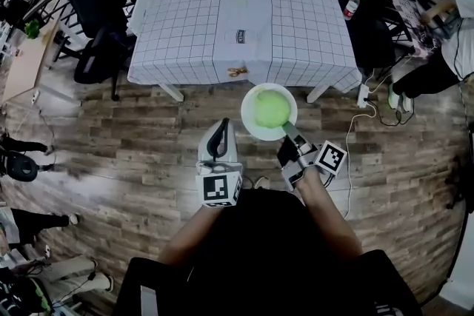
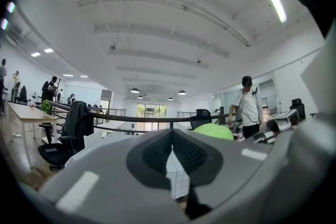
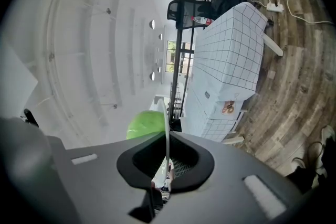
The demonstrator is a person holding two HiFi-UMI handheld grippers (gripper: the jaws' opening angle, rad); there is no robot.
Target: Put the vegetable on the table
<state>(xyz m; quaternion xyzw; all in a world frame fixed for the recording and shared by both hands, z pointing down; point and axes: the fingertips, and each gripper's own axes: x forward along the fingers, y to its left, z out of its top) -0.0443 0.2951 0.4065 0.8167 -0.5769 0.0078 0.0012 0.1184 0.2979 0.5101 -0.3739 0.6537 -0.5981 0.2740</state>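
A round green vegetable [image 1: 270, 109] lies on a white plate [image 1: 249, 97] held in the air above the wood floor, just short of the table [image 1: 185, 18] with its checked cloth. My right gripper [image 1: 290, 133] is shut on the plate's near rim. In the right gripper view the plate's thin edge [image 3: 166, 113] runs between the shut jaws [image 3: 167, 149], with the vegetable [image 3: 146, 124] to its left and the table [image 3: 231, 55] beyond. My left gripper [image 1: 220, 131] is shut and empty, to the left of the plate. From the left gripper [image 2: 171, 147] the vegetable [image 2: 212, 131] shows at the right.
Black office chairs stand at the table's left [image 1: 100, 4] and right [image 1: 370, 7], with a railing behind. A bottle [image 1: 352, 5] sits by the right chair. A power strip [image 1: 364, 94] and cables lie on the floor. A person [image 1: 444, 59] is at the far right.
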